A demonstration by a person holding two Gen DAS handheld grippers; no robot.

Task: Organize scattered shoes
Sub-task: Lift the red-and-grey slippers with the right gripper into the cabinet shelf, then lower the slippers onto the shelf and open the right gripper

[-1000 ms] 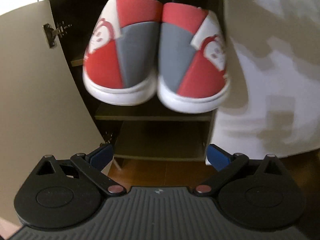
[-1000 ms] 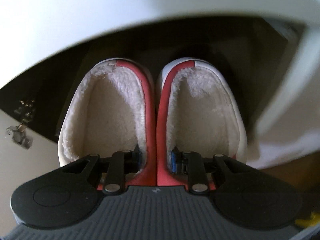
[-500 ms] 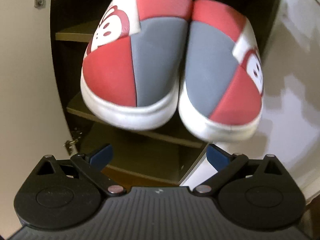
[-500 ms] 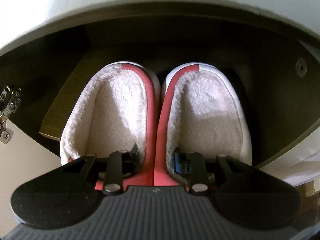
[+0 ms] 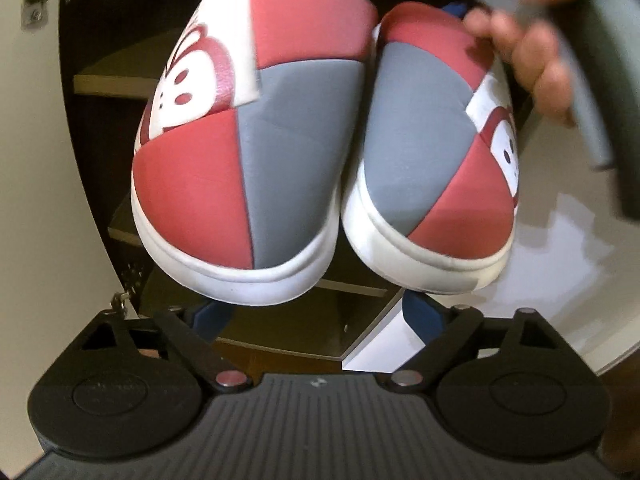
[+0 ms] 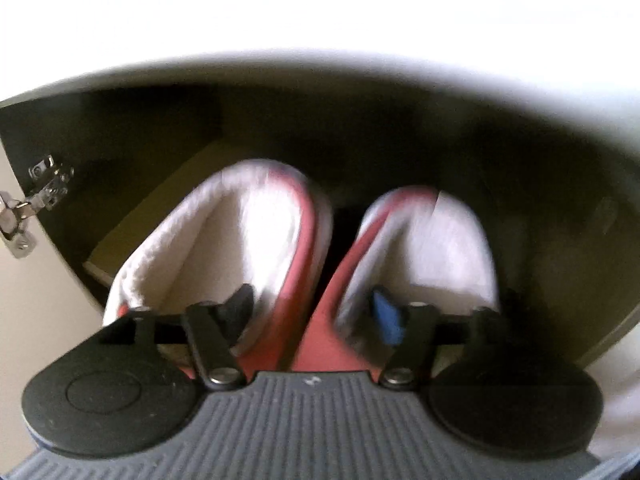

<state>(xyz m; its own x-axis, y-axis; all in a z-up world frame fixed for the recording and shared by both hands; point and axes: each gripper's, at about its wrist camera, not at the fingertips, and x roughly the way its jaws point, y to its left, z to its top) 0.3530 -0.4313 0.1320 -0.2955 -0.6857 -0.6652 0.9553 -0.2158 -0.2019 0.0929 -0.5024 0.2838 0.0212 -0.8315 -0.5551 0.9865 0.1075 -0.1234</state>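
Observation:
A pair of red, grey and white slippers (image 5: pixel 256 152) hangs in the air, toes toward my left gripper (image 5: pixel 320 316), which is open and empty just below them. In the right wrist view the same slippers (image 6: pixel 256 240) show fleece linings. My right gripper (image 6: pixel 316 312) has one finger inside each slipper, pressing the two inner walls together. Its jaws stand wider than before and the slippers splay apart at the toes. The view is blurred. The open shoe cabinet (image 6: pixel 168 208) lies behind them.
The cabinet door (image 5: pixel 36 200) stands open on the left, with a hinge (image 6: pixel 28 208) on it. Wooden shelves (image 5: pixel 120 76) sit inside the dark cabinet. The person's hand (image 5: pixel 532 48) on the right gripper's handle shows at the upper right. A white cabinet front (image 5: pixel 560 272) is on the right.
The slippers have come much closer to my left gripper and sit lower in the right wrist view. The right gripper's fingers have spread and the slippers' toes have parted.

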